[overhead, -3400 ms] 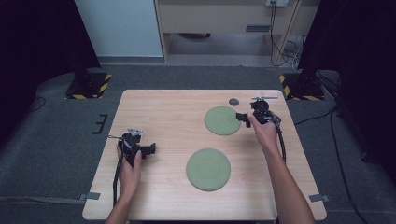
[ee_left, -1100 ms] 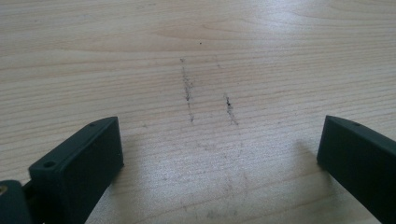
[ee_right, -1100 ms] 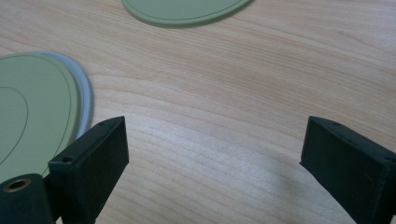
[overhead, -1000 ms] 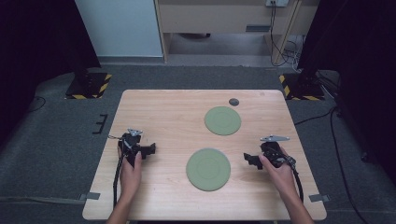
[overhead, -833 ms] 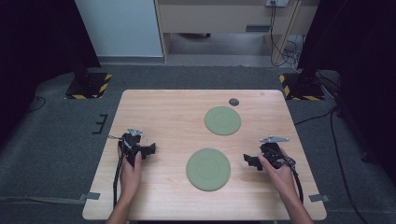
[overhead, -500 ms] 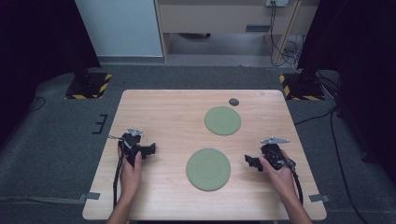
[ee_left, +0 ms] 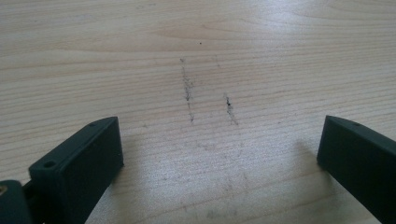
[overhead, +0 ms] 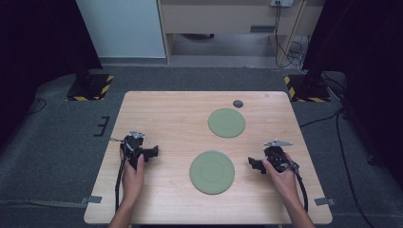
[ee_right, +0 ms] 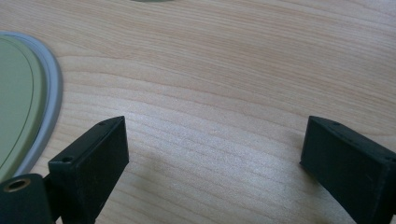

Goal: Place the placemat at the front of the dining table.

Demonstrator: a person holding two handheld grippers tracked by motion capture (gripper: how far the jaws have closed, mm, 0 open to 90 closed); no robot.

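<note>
All round and well beyond both pairs of tongs, grey carpeted floor (overhead: pixel 52 142), with a pale panel and a wooden unit far ahead. Under everything, a pale wooden surface (overhead: pixel 166 109), bare for the most part, probably kept so to leave room for sliding or lifting flat things.

Between the left tongs (overhead: pixel 153 152) and the right tongs (overhead: pixel 252 164), nearer the right pair, a round green plate (overhead: pixel 212 172) with a pale rim, lying flat. In the right gripper view, set at the left edge, just off the left jaw and apart from it. Farther ahead of the right tongs, a second green plate (overhead: pixel 226 122), also flat, well apart from the first.

Both pairs of tongs released, jaws spread wide, gripping nothing. Held low over the wood, one pair at each side, near the person's edge, pointing inward toward the nearer plate. Judged a waiting pose, either with the plates set where wanted or ahead of a reach for the nearer one.

Beyond the far plate, a small dark disc (overhead: pixel 238 103), well apart from either pair. Straight ahead of the left tongs, between the jaws, faint dark scuff lines (ee_left: pixel 187 88) in the grain.
</note>
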